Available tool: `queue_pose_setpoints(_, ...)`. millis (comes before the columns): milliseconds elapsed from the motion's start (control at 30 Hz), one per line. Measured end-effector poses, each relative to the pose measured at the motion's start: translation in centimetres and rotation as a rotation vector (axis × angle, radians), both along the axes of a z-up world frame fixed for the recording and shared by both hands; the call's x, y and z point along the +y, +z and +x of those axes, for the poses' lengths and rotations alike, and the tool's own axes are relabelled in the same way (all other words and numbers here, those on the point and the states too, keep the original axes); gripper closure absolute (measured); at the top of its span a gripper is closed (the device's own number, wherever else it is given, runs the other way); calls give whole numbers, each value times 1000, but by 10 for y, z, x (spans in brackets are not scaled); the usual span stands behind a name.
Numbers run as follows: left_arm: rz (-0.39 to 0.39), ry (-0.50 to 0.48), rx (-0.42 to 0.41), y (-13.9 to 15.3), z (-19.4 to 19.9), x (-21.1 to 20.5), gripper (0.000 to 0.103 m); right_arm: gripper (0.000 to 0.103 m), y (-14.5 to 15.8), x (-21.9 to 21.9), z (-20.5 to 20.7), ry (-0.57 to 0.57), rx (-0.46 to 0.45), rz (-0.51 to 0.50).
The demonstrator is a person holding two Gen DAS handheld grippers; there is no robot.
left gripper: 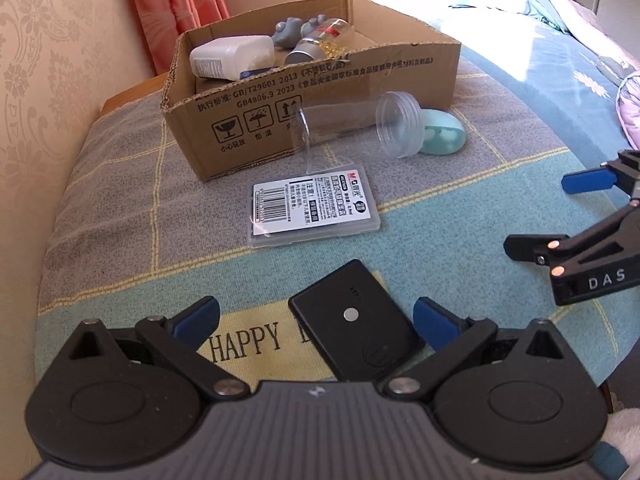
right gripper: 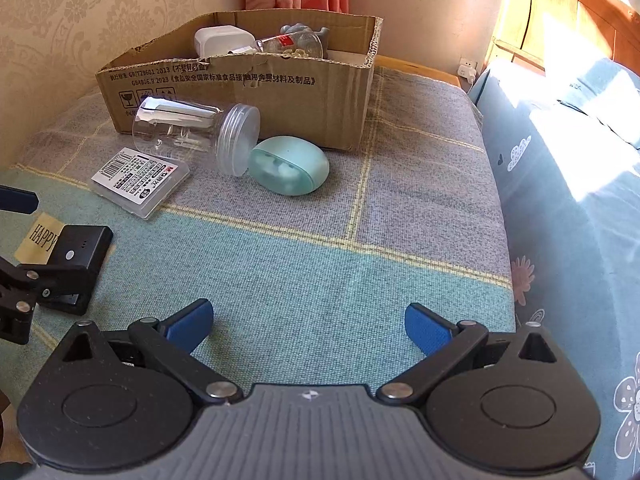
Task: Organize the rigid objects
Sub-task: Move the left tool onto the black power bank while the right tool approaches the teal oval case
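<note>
A flat black device [left gripper: 354, 324] [right gripper: 80, 256] lies on the cloth between the wide-apart blue fingers of my left gripper [left gripper: 316, 318], which is open. Beyond it lie a clear plastic card case [left gripper: 314, 206] [right gripper: 140, 180], a clear jar [left gripper: 352, 124] [right gripper: 196, 134] on its side and a mint oval case [left gripper: 442, 134] [right gripper: 288, 164]. The cardboard box [left gripper: 320, 92] [right gripper: 280, 92] behind them holds a white container [left gripper: 232, 56], a small glass bottle [left gripper: 320, 42] and a grey figure [left gripper: 290, 28]. My right gripper [right gripper: 308, 322] [left gripper: 548, 212] is open over bare cloth.
The checked cloth [right gripper: 320, 260] covers a low table set against a wallpapered wall [left gripper: 48, 80] with a pink curtain [left gripper: 176, 4]. A bed with patterned bedding [right gripper: 580, 200] runs along the right side. A wall socket [right gripper: 467, 67] sits near the wooden headboard.
</note>
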State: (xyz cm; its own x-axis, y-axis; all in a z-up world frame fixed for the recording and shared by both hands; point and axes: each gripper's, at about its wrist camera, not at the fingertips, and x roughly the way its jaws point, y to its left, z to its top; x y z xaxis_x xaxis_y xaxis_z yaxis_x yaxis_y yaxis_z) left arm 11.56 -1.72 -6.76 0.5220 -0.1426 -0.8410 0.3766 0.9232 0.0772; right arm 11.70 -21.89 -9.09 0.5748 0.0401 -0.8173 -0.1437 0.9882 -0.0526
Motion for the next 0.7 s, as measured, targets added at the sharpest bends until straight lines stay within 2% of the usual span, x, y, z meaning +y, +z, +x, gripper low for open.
queue_pose_setpoints(167,43,-81,11,0,-16,5,1,0,2,-1,2,4,-7,-6)
queue_pose_setpoints(300,66,-71,41,-12,-13,10,0,0,3,-1,3,17,-11,7)
queue_pose_setpoints(333,40,-64,44,-13,-11,13,1,0,4,0,4,22,-12,7)
queue_pose_setpoints(700,-43,-32,17,-19,26,8,0,0,1,-2,5,39,-10,4)
